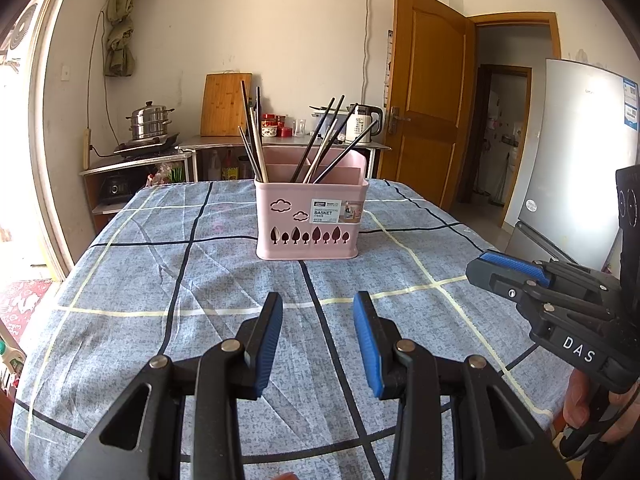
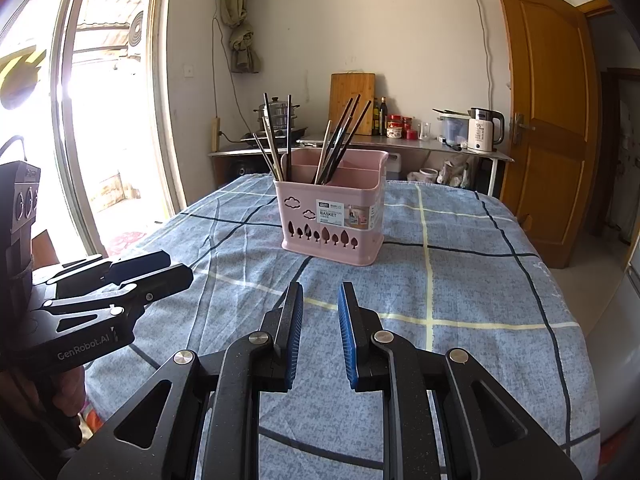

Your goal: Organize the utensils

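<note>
Looks near done or just starting: chopsticks (image 1: 256, 140) all stand in pink basket (image 1: 308, 216) mid-table, none loose on cloth (image 1: 200, 300); left gripper (image 1: 318, 340) & right gripper (image 2: 319, 332) both open, empty.

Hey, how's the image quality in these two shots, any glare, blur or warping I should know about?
Left wrist view: fisheye bends the brown wooden door and walls; daylight blows out the left edge; the pink plastic utensil basket stays sharp. Right wrist view: the sunlit glass doorway is overexposed, its detail lost; corners vignette dark; the blue checked tablecloth is evenly lit.
</note>
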`<move>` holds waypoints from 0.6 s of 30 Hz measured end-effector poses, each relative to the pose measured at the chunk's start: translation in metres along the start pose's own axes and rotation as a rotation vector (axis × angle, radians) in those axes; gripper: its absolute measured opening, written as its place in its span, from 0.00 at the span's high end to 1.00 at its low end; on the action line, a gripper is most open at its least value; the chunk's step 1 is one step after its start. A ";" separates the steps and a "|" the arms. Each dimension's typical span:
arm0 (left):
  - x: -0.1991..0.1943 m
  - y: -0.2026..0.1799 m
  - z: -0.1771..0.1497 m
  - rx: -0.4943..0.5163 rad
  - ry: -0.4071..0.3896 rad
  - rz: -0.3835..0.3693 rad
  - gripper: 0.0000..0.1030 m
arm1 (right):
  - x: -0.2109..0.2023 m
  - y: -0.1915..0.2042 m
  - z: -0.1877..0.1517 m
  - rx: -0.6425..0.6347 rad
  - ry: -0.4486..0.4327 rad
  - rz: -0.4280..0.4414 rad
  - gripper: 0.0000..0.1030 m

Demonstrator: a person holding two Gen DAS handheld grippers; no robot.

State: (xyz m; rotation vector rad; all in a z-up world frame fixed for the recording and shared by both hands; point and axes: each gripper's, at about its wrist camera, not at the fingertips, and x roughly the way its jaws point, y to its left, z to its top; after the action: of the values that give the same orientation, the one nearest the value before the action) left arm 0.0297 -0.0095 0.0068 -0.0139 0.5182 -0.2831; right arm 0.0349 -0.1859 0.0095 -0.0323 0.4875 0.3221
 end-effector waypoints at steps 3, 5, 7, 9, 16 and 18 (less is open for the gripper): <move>0.000 -0.001 -0.001 0.002 0.000 0.004 0.63 | 0.000 0.000 0.000 0.001 0.002 0.000 0.82; 0.000 -0.001 -0.001 0.002 -0.001 0.003 0.63 | -0.001 0.000 0.000 0.001 0.003 -0.001 0.82; 0.000 -0.001 -0.001 0.001 -0.002 0.003 0.63 | -0.001 -0.001 0.000 0.001 0.002 -0.002 0.82; 0.000 -0.001 -0.001 0.003 -0.002 0.005 0.63 | -0.001 -0.001 0.000 0.002 0.002 -0.001 0.82; -0.002 -0.003 -0.001 0.006 -0.007 0.016 0.63 | -0.001 0.000 -0.001 -0.001 0.006 -0.004 0.82; -0.002 -0.003 -0.001 0.003 -0.007 0.014 0.63 | -0.001 0.000 -0.001 -0.002 0.005 -0.005 0.82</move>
State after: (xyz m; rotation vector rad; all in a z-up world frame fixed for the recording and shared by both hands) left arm 0.0266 -0.0113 0.0069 -0.0079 0.5106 -0.2699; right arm 0.0334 -0.1862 0.0094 -0.0358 0.4916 0.3179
